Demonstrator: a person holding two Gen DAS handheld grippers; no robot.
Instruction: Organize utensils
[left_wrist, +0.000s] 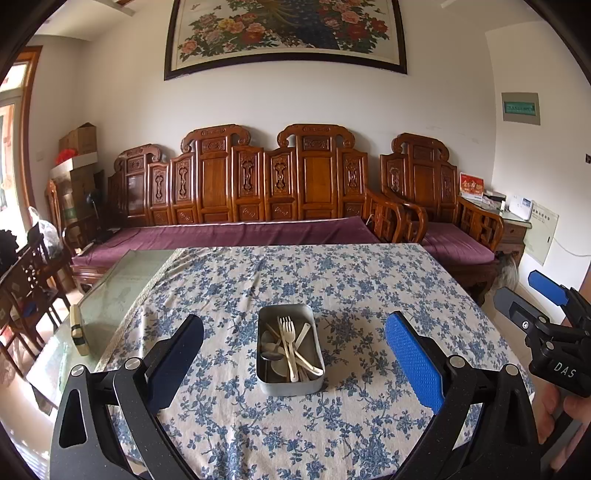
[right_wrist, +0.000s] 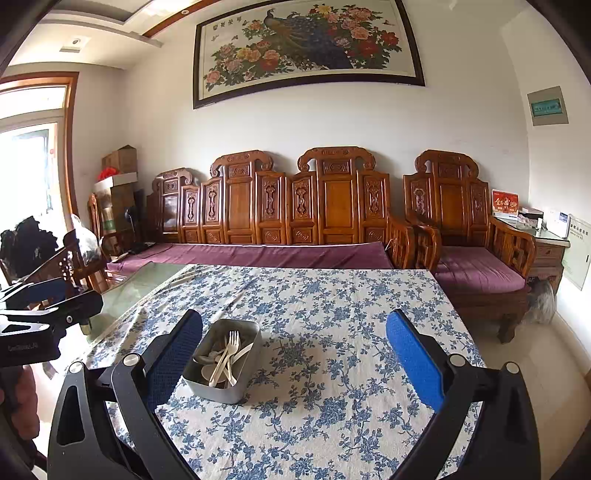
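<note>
A grey metal tin (left_wrist: 314, 386) stands on the blue-flowered tablecloth (left_wrist: 332, 280). In it lie cream plastic forks (left_wrist: 288, 332), a knife and spoons (left_wrist: 271, 355). My left gripper (left_wrist: 293, 354) is open and empty, held above the table with the tin between its fingers in view. My right gripper (right_wrist: 293, 356) is open and empty; the tin (right_wrist: 214, 391) with its forks (right_wrist: 229, 347) sits by its left finger. The right gripper also shows at the right edge of the left wrist view (left_wrist: 532, 302), and the left gripper shows at the left of the right wrist view (right_wrist: 51, 299).
The tablecloth (right_wrist: 332, 295) covers most of a glass-topped table (left_wrist: 122, 291). A small cream object (left_wrist: 78, 328) lies on the bare glass at left. A carved wooden sofa (left_wrist: 258, 184) with purple cushions stands behind the table. Wooden chairs stand at left.
</note>
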